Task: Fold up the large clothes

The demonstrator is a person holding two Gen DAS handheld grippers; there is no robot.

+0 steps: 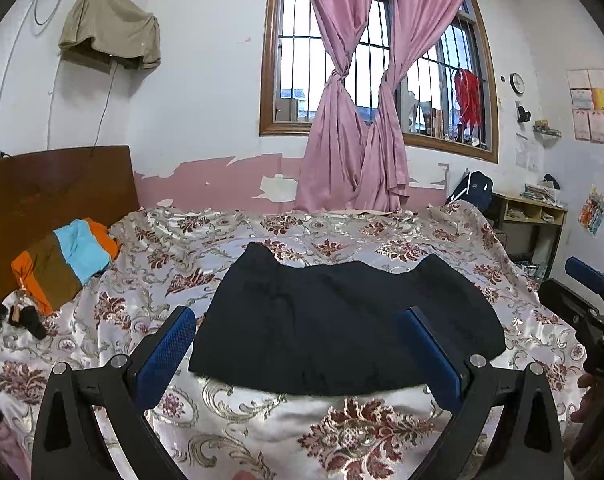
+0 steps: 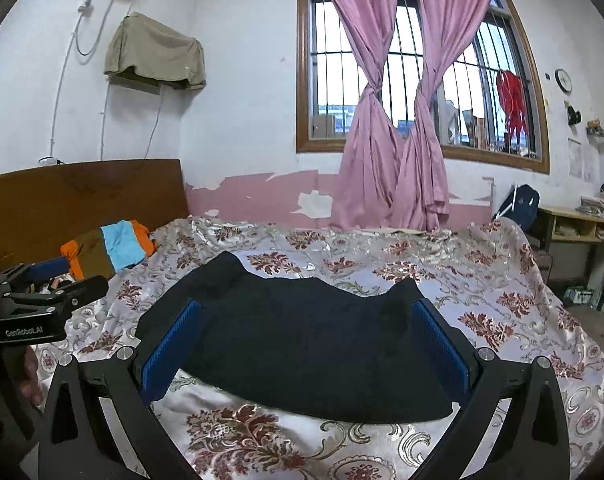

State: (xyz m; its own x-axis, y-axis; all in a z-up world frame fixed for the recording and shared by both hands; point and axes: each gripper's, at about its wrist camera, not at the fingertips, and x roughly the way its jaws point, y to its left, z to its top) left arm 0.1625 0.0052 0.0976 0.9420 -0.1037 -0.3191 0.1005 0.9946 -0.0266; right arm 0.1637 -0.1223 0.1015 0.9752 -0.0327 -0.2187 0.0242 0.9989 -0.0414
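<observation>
We hold the left gripper (image 1: 302,356) and the right gripper (image 2: 310,348) spread wide, gripping nothing, above the dark garment (image 1: 342,328) lying flat on the flowered bedspread (image 1: 342,436); its blackness hides seams and folds, so its type escapes us

A floral bedspread (image 1: 362,436) covers the bed. At its head end, against the wooden headboard (image 1: 53,200), lies an orange, brown and blue striped cloth (image 1: 67,260). Behind the bed hang knotted pink curtains (image 1: 354,120) over a barred window (image 1: 302,60).
</observation>
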